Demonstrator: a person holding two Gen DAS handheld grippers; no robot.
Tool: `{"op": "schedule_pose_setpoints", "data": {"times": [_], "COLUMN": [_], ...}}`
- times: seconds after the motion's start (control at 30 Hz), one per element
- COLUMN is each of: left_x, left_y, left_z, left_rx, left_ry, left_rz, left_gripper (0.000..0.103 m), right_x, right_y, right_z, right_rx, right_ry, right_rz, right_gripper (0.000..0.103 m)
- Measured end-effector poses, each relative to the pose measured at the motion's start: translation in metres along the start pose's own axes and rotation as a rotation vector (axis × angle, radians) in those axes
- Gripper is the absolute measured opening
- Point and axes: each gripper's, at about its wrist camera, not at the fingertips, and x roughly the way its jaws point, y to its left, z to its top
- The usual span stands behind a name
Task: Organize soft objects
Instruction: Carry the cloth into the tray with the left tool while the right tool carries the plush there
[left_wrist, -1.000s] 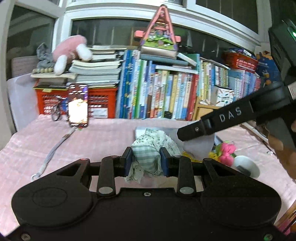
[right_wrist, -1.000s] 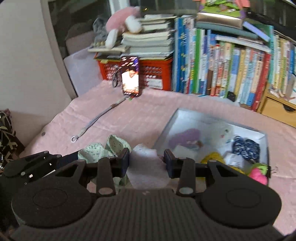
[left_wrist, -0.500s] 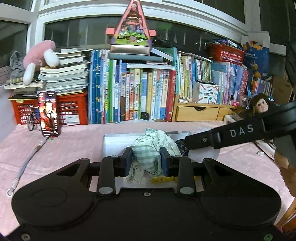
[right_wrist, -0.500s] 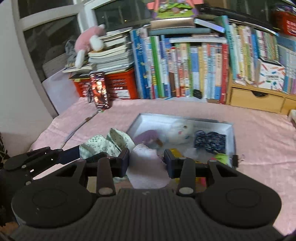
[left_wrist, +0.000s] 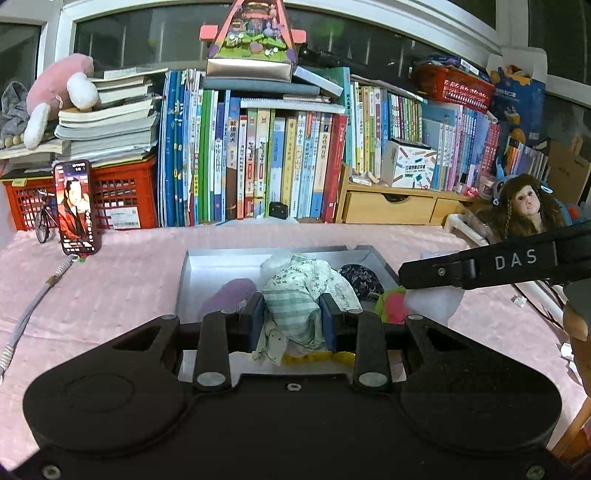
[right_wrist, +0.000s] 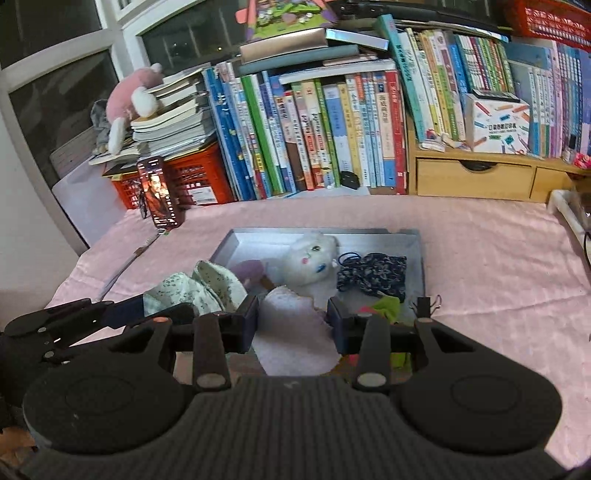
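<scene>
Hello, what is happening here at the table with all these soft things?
A person is sorting soft items into a grey tray on the pink cloth. The left gripper is shut on a green patterned cloth, the right gripper on a pale pink fluffy piece. Both hang at the tray's near edge. A white plush and dark floral fabric already lie inside.

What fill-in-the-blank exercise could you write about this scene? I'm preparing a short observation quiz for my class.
1. The left gripper is shut on a green ____ cloth.
2. The right gripper holds a white cloth above the grey ____.
3. Inside it, a white plush toy lies beside a dark ____ cloth.
4. The phone leans against a ____ crate.

Missing words: floral; box; blue; red
</scene>
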Motion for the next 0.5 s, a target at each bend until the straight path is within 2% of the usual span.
{"op": "schedule_pose_setpoints", "data": {"times": [0.5], "left_x": [0.024], "left_y": [0.004], "left_z": [0.003], "left_rx": [-0.027], "left_ry": [0.076], "left_rz": [-0.009], "left_gripper": [0.03], "right_x": [0.014], "right_y": [-0.022], "right_z": [0.001], "right_rx": [0.06], "right_ry": [0.02], "right_rz": [-0.015], "right_gripper": [0.046]}}
